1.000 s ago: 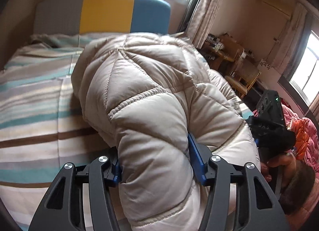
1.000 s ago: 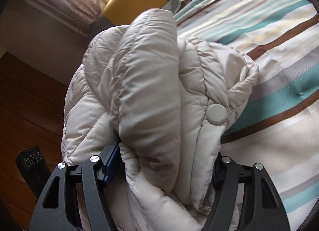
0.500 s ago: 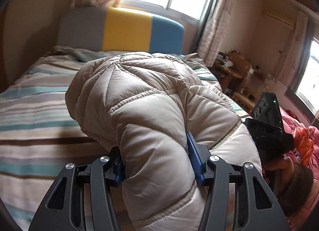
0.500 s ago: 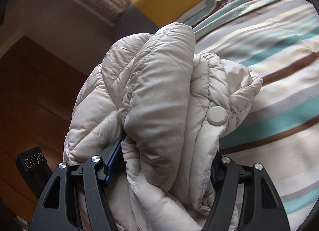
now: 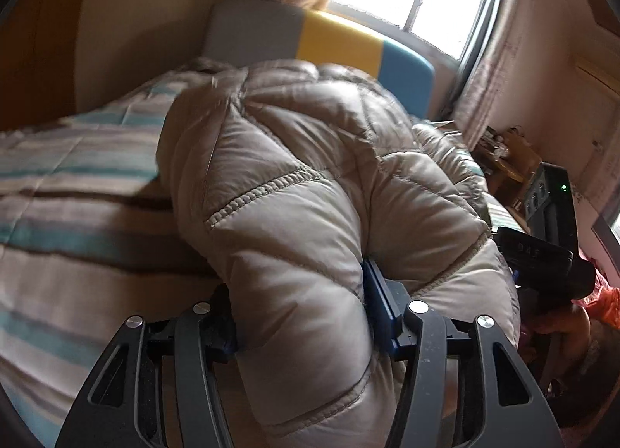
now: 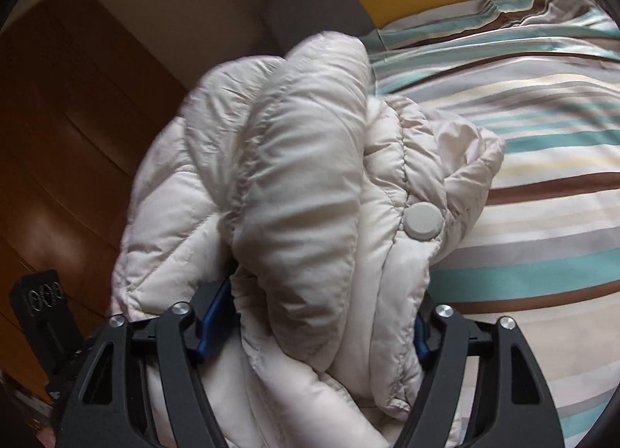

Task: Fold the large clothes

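Striped bed; both hand-held grippers grasp puffer jacket, right loosening.

The left gripper at the bottom of the left wrist view was black plastic with long cut-out holes, round silver screws on top and dark blue pads on the inside of its fingers. The right gripper at the bottom of the right wrist view looked the same: black arms, shiny silver screws and blue pads. At the right edge of the left view, the other black tool had a small green light.
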